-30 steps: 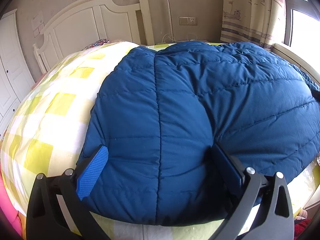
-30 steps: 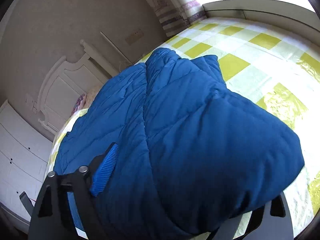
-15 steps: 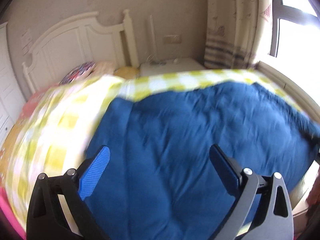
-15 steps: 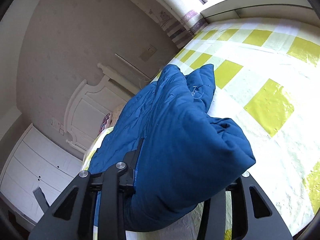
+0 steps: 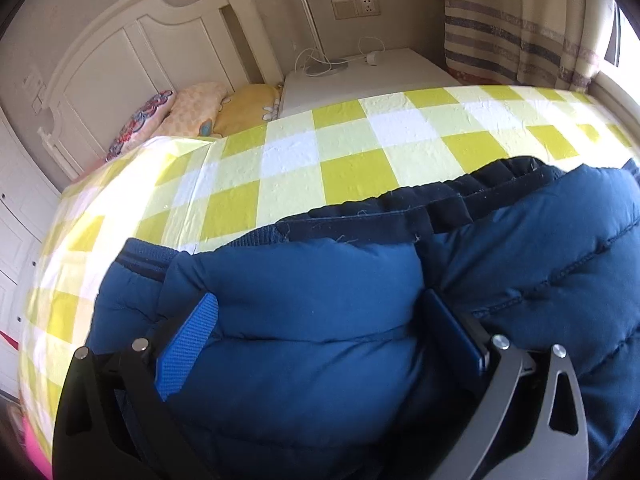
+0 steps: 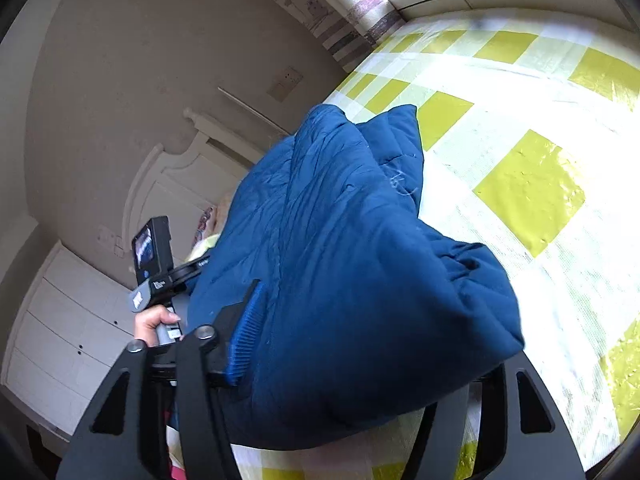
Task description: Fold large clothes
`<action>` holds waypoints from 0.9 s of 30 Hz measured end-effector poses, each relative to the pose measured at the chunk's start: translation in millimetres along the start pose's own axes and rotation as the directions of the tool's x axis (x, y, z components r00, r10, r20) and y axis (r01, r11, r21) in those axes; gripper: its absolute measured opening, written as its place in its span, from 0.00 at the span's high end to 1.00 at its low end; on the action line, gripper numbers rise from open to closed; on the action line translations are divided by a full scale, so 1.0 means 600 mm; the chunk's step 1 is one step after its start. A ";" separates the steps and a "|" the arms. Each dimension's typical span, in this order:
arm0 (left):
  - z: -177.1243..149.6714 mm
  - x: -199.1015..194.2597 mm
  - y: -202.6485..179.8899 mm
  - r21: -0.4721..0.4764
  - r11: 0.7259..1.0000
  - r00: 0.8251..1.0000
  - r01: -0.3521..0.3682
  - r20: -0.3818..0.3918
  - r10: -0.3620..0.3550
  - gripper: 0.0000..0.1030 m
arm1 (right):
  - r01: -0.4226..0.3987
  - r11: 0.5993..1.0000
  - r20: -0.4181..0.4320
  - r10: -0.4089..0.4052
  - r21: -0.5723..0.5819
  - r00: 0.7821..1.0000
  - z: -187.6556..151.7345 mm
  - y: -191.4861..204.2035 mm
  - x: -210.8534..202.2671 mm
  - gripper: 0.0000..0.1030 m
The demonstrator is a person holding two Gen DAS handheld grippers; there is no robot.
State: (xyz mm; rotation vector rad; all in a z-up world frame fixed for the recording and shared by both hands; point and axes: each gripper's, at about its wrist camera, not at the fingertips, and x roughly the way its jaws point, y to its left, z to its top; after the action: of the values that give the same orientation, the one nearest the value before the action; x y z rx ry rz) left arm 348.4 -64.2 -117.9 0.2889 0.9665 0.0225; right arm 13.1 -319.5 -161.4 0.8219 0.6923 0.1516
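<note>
We keep the blue jacket [image 5: 320, 320] bunched on the bed [image 5: 320, 160]; left hand-held gripper [image 5: 316, 332] stands wide around a fold, right hand-held gripper [image 6: 360, 364] is opening around the bulk. Align edges first.

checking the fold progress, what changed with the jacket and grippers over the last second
The left gripper has swung across the blue padded jacket toward its dark ribbed edge, its fingers now either side of a padded bulge. The right gripper squeezed the bunched jacket half a second ago; its jaws are opening again with the jacket between them. The jacket stayed on the checked bedspread.
</note>
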 end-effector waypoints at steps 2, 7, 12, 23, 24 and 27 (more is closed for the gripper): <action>-0.009 -0.018 0.009 -0.023 1.000 1.000 0.010 0.023 -0.010 0.06 | 0.063 0.995 -0.009 -0.064 -0.072 0.998 -0.003 0.022 0.017 0.21; -0.081 -0.157 0.016 0.008 1.000 0.983 0.030 0.178 -0.031 0.09 | 0.025 0.999 0.053 -0.024 -0.030 0.998 -0.002 0.009 0.018 0.43; -0.221 -0.185 -0.028 0.103 0.994 0.972 -0.041 0.233 0.016 0.04 | 0.044 0.997 0.118 -0.035 -0.069 0.992 -0.004 0.028 0.000 0.54; -0.237 -0.340 0.331 -0.239 0.943 0.884 0.230 0.457 -0.100 0.09 | 0.200 0.889 0.347 -0.050 -0.412 0.937 -0.016 0.267 -0.033 0.58; -0.241 -0.349 0.366 -0.280 0.932 0.881 0.228 0.466 -0.075 0.09 | 0.224 0.846 0.364 -0.038 -0.484 0.931 -0.025 0.311 -0.025 0.58; -0.253 -0.376 0.464 -0.371 0.913 0.877 0.169 0.480 0.032 0.09 | 0.261 0.653 0.374 0.037 -0.711 0.926 -0.083 0.453 0.021 0.58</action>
State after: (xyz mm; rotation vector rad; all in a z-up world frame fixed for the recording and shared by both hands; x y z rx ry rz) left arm 126.8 205.3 53.5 -0.1269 0.4571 0.0800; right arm 28.7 -97.9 3.5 -0.0234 0.2674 0.1512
